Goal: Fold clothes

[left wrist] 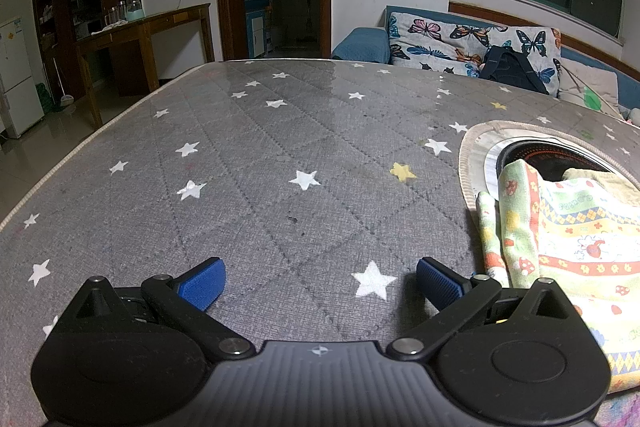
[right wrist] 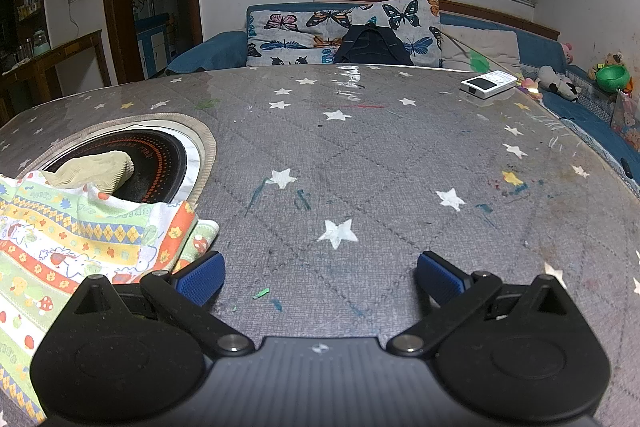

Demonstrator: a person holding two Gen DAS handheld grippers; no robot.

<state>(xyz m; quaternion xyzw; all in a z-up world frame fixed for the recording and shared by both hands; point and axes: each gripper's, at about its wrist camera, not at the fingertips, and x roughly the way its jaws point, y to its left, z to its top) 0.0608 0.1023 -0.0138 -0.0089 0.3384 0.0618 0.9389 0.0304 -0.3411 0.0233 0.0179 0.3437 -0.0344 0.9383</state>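
Note:
A colourful patterned garment [left wrist: 568, 251] with stripes, mushrooms and flowers lies on the grey star-print table cover [left wrist: 280, 155], partly over a round black hotplate. It lies at the right in the left wrist view and at the left in the right wrist view [right wrist: 72, 243]. A beige cloth [right wrist: 96, 167] lies on the hotplate behind it. My left gripper [left wrist: 320, 283] is open and empty, just left of the garment. My right gripper [right wrist: 320, 279] is open and empty, just right of the garment, its left fingertip close to the cloth edge.
The round black hotplate [right wrist: 160, 163] sits in a beige-rimmed cutout of the table cover [right wrist: 360, 155]. A white device [right wrist: 488, 83] lies at the far right of the table. A blue sofa with butterfly cushions [right wrist: 344, 27] and a black bag stands behind the table.

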